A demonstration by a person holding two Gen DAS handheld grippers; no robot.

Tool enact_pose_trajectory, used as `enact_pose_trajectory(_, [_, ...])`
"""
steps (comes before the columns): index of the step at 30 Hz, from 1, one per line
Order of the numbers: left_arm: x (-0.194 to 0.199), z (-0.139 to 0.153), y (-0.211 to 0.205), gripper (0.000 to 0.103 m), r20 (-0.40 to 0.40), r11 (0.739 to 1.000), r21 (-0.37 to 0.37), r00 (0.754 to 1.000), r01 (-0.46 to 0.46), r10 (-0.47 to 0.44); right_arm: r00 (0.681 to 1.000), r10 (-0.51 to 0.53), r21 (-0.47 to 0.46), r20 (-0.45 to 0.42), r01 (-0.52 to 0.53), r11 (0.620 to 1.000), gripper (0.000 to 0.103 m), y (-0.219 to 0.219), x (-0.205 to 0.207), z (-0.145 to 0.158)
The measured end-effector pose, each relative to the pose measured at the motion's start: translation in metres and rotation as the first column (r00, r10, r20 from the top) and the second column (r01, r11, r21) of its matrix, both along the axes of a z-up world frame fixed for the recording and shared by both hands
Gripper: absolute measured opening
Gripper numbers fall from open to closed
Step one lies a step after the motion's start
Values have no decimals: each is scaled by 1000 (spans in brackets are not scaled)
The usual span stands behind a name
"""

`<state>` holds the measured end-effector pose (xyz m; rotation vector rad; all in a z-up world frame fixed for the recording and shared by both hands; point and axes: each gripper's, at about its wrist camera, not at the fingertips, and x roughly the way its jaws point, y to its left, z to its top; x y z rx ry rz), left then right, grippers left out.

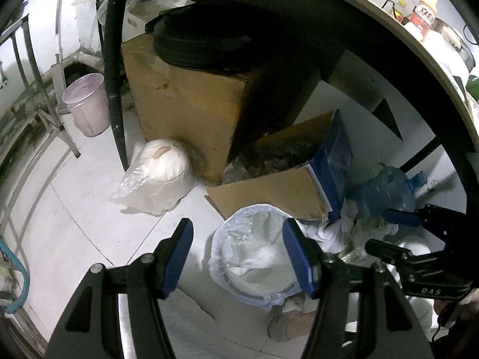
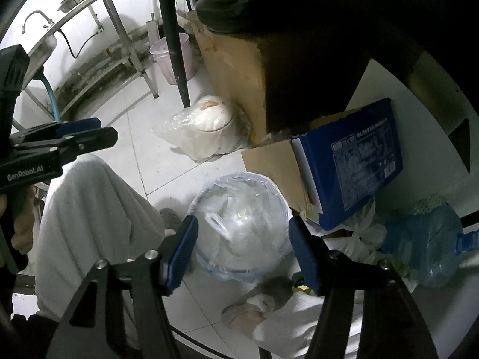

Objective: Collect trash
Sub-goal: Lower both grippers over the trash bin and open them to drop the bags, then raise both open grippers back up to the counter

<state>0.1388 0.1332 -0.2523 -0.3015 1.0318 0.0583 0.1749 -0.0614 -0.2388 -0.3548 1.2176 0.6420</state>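
Observation:
A small trash bin (image 1: 218,240) lined with a pale blue plastic bag stands on the white tiled floor. Crumpled white plastic bags (image 2: 239,227) fill it. In the left wrist view my left gripper (image 1: 238,254) hangs open above the bin's left part, with nothing between its blue pads. My right gripper (image 2: 244,239) is directly over the bin (image 2: 209,188), also open and holding nothing. Each gripper shows in the other's view: the right gripper (image 1: 387,231) at the right edge, the left gripper (image 2: 100,133) at the left edge, both with jaws apart.
Behind the bin lean a flattened cardboard sheet (image 1: 269,193) and a blue box (image 2: 353,161). A big cardboard box (image 1: 185,101), a bagged rice cooker (image 2: 206,125), a pink bucket (image 1: 86,104), a black table leg (image 1: 115,89) and a blue water jug (image 2: 425,245) are around. A person's trouser legs (image 2: 95,206) flank the bin.

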Motion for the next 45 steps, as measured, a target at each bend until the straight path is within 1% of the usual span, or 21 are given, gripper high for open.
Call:
enact_pose_trajectory(9, [-4,12,-6,62,24,1000,21,1000,16,-16,1000,7,19,28,-7,1000,61,-6,-6,12])
enact_pose_trajectory(19, [-10,37,-28,62,67,998,47,997,46,-49,997,-15,68,81,9,998,61,-28,-18,42])
enact_pose_trajectory(27, [-13,56,-48,62,92,994,71,991,86,-93,994,-38,104,102,27,994,61,-48,-31,60])
enact_pose_trajectory(36, [-18,79,-67,62,121,989,104,985,110,-122,987,-60,143,147,38,989,61,-68,-46,90])
enact_pose_trajectory(40, [-21,90,-74,62,142,986,103,980,127,-141,982,-67,156,178,39,987,61,-76,-52,105])
enact_pose_trajectory(45, [-25,103,-85,62,167,984,104,973,143,-159,973,-64,173,221,25,985,61,-86,-63,130])
